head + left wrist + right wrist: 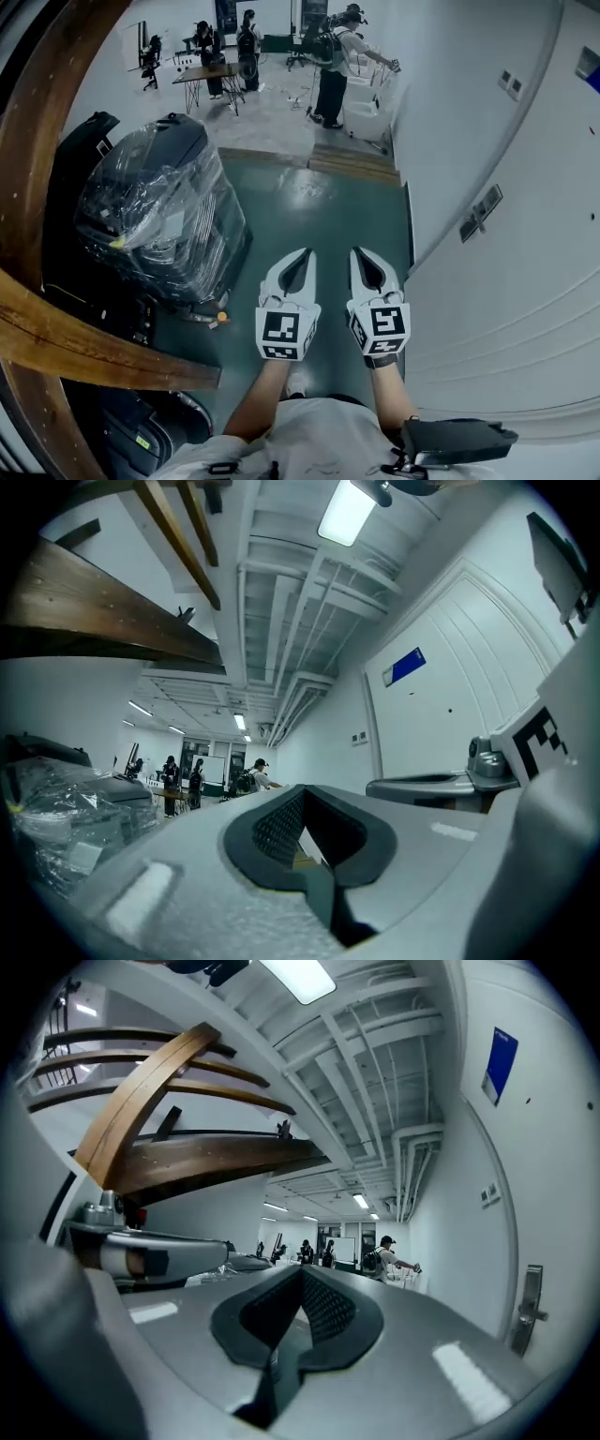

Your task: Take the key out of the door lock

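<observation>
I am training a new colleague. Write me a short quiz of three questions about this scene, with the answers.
1. True or false: the left gripper holds a key.
2. In the head view, where is the plastic-wrapped black object relative to the two grippers? A) to their left B) to their right C) between them
3. Fill in: the jaws of the right gripper are ____.

Key: 1 false, nothing is between its jaws; 2 A; 3 shut.

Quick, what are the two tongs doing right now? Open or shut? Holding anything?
Left tongs: shut, holding nothing.
Right tongs: shut, holding nothing.
</observation>
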